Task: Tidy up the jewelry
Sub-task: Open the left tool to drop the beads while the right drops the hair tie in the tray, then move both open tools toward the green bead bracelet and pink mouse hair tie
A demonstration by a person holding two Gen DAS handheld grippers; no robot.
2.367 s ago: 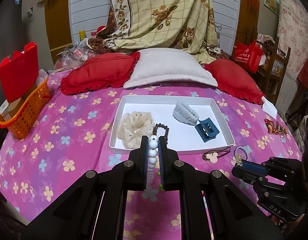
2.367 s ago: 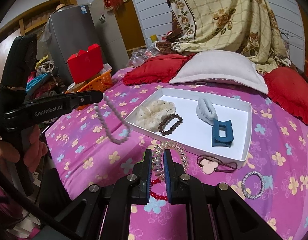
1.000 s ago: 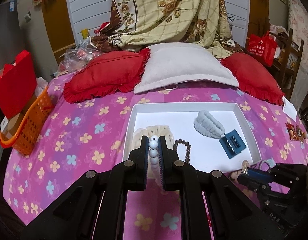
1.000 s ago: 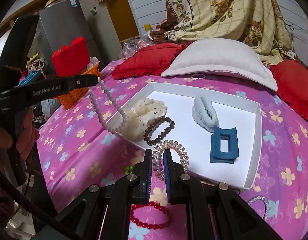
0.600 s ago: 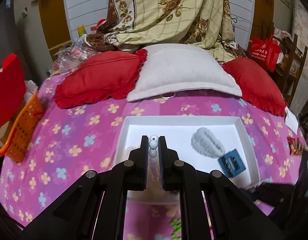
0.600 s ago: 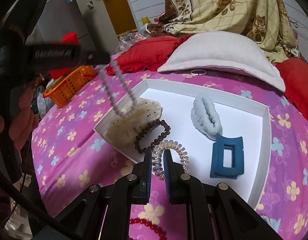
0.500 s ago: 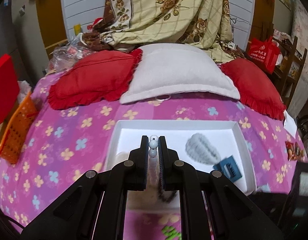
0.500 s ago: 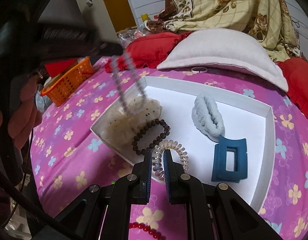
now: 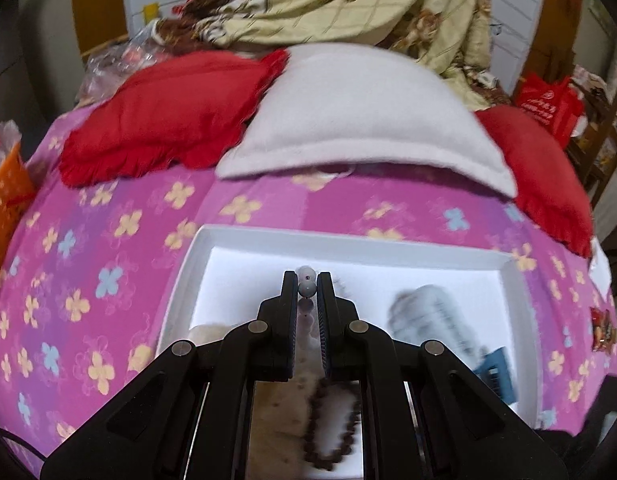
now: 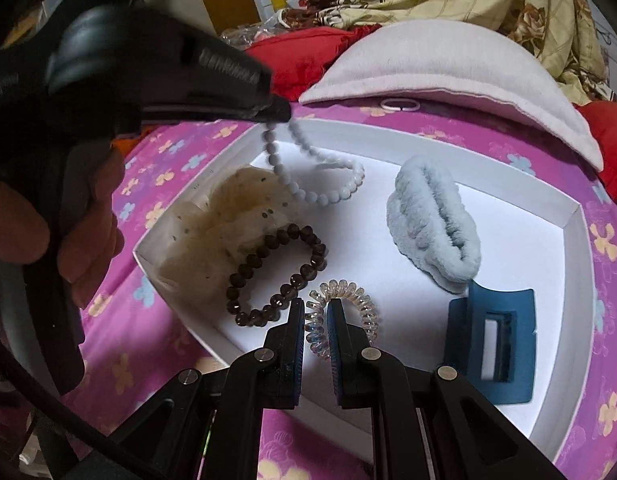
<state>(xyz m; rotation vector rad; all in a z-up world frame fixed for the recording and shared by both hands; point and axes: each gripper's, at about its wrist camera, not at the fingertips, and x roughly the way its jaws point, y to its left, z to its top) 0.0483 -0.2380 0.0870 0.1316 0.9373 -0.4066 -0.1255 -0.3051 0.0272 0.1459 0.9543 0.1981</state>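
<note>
Left wrist view: the left gripper (image 9: 307,286) has its black fingers (image 9: 289,312) closed on a string of pale white round beads (image 9: 307,289), one bead pinched at the tips and the strand hanging below. It hangs over the shallow white rectangular tray (image 9: 180,276) lying on the pink flower-print bedspread (image 9: 108,240). Inside the tray, blurred, are a cream ruffled scrunchie (image 9: 268,420), a dark brown bead bracelet (image 9: 332,424), a pale blue fluffy scrunchie (image 9: 432,316) and a dark blue rectangular claw clip (image 9: 494,372). Beyond the tray lie a red frilled cushion (image 9: 168,108) and a white pillow (image 9: 360,116). A red bag (image 9: 548,102) at the right carries white writing too blurred to read.

Right wrist view: the right gripper (image 10: 315,322) has its fingers (image 10: 294,344) closed on a clear spiral coil hair tie (image 10: 342,312), held above the tray's near part (image 10: 564,412), between the brown bracelet (image 10: 280,276) and the claw clip (image 10: 490,336). The left gripper (image 10: 278,112), held in a person's hand (image 10: 80,236), reaches in from the left; lettering on its side is smeared and cannot be read. The white beads (image 10: 320,184) hang from its tip, their lower loop touching the tray floor beside the cream scrunchie (image 10: 224,224). The blue scrunchie (image 10: 432,224) lies toward the tray's right.
</note>
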